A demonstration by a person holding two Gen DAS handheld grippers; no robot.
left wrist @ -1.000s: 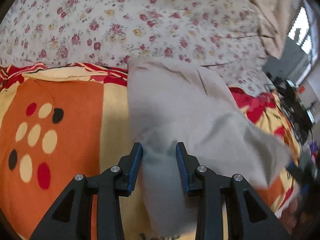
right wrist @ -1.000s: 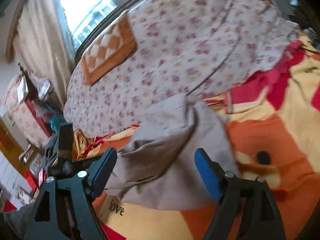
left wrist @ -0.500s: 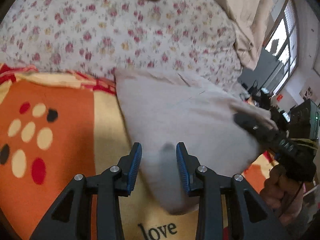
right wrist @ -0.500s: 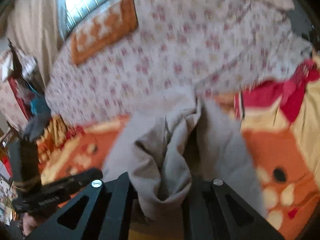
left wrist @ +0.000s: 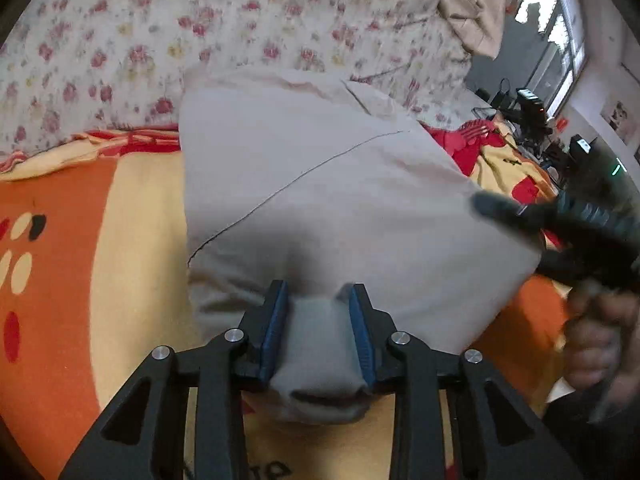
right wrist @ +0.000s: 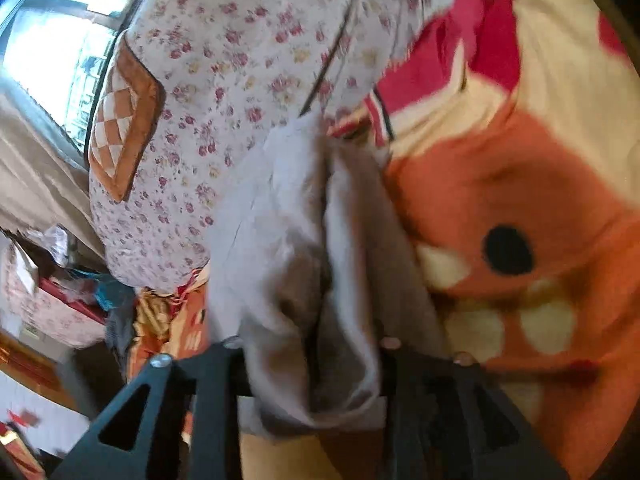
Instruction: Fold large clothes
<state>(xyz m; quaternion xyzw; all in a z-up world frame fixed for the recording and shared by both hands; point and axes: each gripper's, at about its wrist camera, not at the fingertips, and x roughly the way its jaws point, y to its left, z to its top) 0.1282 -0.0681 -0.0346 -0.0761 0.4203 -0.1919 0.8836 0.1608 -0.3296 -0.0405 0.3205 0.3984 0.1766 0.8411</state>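
Here, the left hand-held gripper [left wrist: 318,330] clamps a bunched edge of the beige garment [left wrist: 320,184], which spreads ahead over the orange blanket [left wrist: 72,280]. The right hand-held gripper [right wrist: 312,364] has garment folds between its opening jaws.

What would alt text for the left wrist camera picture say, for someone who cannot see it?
The left gripper pinches the near edge of a beige garment spread over an orange and yellow blanket, with a floral sheet behind. At right, a hand holds the blurred right gripper at the garment's far corner.
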